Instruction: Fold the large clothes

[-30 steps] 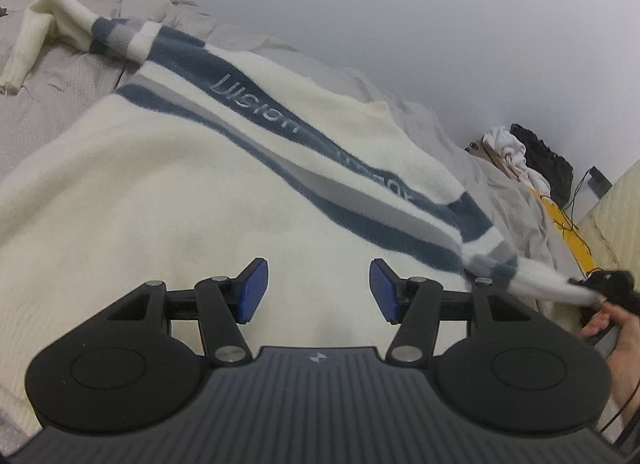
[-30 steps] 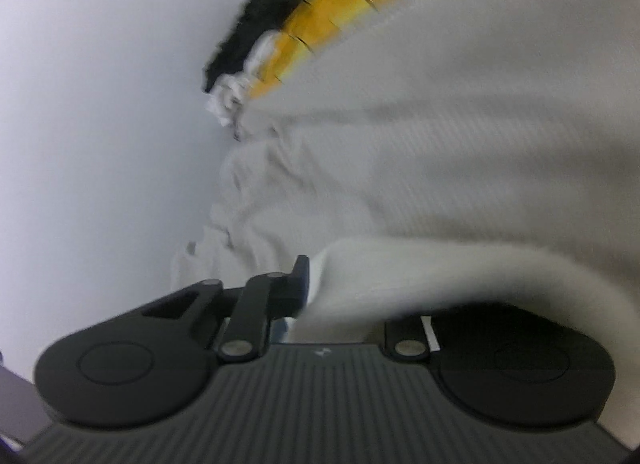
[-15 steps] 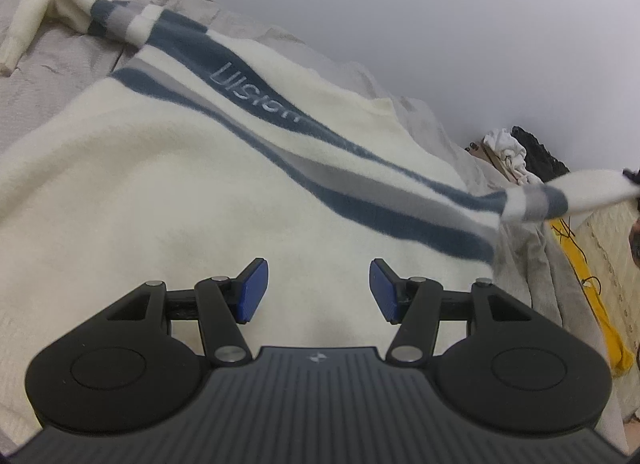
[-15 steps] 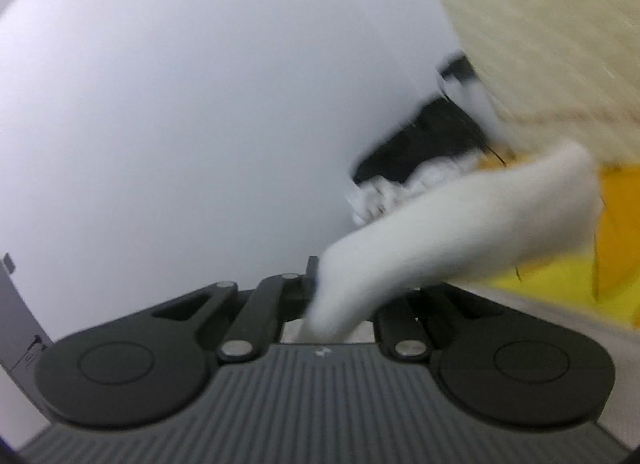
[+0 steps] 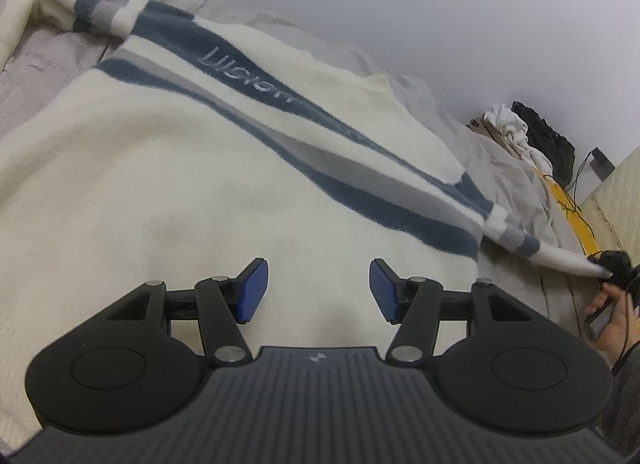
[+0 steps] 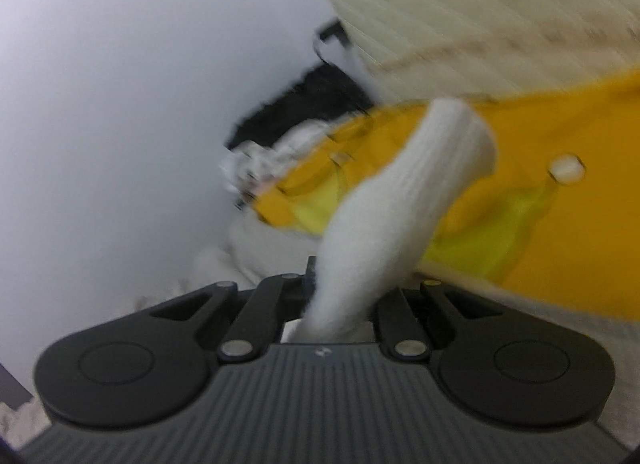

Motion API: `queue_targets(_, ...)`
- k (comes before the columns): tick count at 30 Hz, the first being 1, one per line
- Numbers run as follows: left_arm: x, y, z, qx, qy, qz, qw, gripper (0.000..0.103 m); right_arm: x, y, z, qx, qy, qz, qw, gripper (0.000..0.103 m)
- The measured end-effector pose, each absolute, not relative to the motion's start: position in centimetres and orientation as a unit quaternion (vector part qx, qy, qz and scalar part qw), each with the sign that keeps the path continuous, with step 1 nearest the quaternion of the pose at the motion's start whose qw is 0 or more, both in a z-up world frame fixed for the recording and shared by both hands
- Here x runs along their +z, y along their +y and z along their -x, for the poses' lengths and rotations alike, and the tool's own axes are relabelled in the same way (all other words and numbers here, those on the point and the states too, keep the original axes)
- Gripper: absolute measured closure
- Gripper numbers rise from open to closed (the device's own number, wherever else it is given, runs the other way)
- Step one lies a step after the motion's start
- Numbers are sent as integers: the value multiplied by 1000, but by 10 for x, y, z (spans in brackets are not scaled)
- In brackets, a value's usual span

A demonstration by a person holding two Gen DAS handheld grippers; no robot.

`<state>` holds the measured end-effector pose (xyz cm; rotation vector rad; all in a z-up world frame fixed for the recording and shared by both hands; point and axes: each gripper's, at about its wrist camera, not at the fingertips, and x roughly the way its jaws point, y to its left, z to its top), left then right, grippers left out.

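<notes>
**Sweater sleeve drawn out to the side, ready to be folded in**

Sweater (image 5: pixel 192 184), cream knit with navy and grey bands across the chest, lies spread flat on a grey bedcover (image 5: pixel 36 64), filling the space ahead of and beneath the left gripper (image 5: pixel 318 290). That gripper hovers just over the lower body of the garment with its blue pads standing apart and nothing between them. The far sleeve (image 5: pixel 24 12) trails off to its upper left, cuff lying on the cover.

The near sleeve (image 5: pixel 556 256) runs out to the left gripper's right, pulled taut off the shoulder, and ends at the right gripper (image 5: pixel 608 264), held in a person's hand (image 5: pixel 612 316). In the right wrist view, the right gripper's jaws are clamped together on the cream cuff (image 6: pixel 400 200), which sticks up and forward from between them. Beyond it, blurred, are a yellow cloth (image 6: pixel 560 224), a dark heap and a white wall.

The step in hand looks like the first sleeve fold: the sleeve is stretched out straight and lifted clear of the bed. The next move probably calls for carrying the cuff back across the chest and laying the sleeve flat on the body, with the grip kept firm until it lands. The left gripper is well placed to press down on the body so the knit does not drag along.
</notes>
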<state>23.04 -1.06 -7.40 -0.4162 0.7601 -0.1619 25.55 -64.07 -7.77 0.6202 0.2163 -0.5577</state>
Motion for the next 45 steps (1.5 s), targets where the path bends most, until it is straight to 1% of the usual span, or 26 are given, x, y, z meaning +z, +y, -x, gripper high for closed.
queue_targets(3, -75, -12, -231, -77, 370, 194, 905, 41, -99, -641, -247, -276, 116, -287, 910, 93)
queue_targets(5, -76, -12, -232, -79, 375, 194, 903, 42, -100, -638, -252, -275, 119, -272, 914, 93)
queue_targets(8, -81, -7, -234, -88, 383, 224, 892, 42, -96, -620, -252, -292, 142, -254, 911, 88)
queue_targets(9, -82, -7, -233, -85, 384, 221, 893, 42, -92, -616, -251, -292, 148, -262, 908, 75)
queue_targets(10, -81, -9, -232, -83, 383, 212, 895, 42, -89, -609, -246, -286, 149, -269, 908, 54)
queue_targets(11, -80, -10, -231, -81, 382, 202, 898, 42, -85, -602, -241, -280, 146, -278, 907, 44)
queue_targets(12, -79, -12, -229, -82, 381, 195, 900, 42, -83, -594, -235, -277, 142, -280, 908, 32)
queue_targets(13, -78, -14, -227, -85, 379, 190, 902, 42, -83, -587, -231, -273, 143, -277, 910, 31)
queue_targets(18, -65, -21, -211, -103, 365, 180, 907, 42, -73, -540, -205, -244, 201, -254, 914, 31)
queue_targets(23, -54, -12, -193, -103, 351, 182, 913, 42, -64, -486, -172, -162, 273, -290, 903, 31)
queue_targets(26, -48, -3, -185, -95, 345, 189, 915, 42, -57, -447, -158, -114, 329, -294, 890, 31)
queue_targets(29, -43, 10, -179, -84, 338, 202, 915, 42, -56, -406, -136, -53, 367, -307, 876, 32)
queue_targets(31, -41, 18, -177, -79, 336, 211, 915, 42, -61, -378, -122, -19, 391, -314, 865, 32)
queue_targets(33, -40, 26, -176, -70, 335, 219, 914, 42, -75, -353, -110, 8, 428, -326, 843, 32)
queue_targets(36, -41, 37, -174, -59, 337, 237, 909, 42, -97, -327, -100, 32, 462, -346, 816, 32)
queue_targets(40, -41, 48, -174, -50, 336, 263, 903, 42, -121, -296, -91, 68, 489, -370, 787, 32)
queue_targets(43, -41, 54, -174, -43, 333, 275, 901, 42, -134, -278, -85, 90, 483, -384, 781, 33)
queue_targets(44, -41, 56, -174, -38, 334, 278, 900, 42, -137, -272, -86, 92, 487, -379, 782, 34)
queue_targets(45, -41, 58, -174, -31, 335, 283, 898, 42, -136, -266, -86, 86, 485, -370, 788, 44)
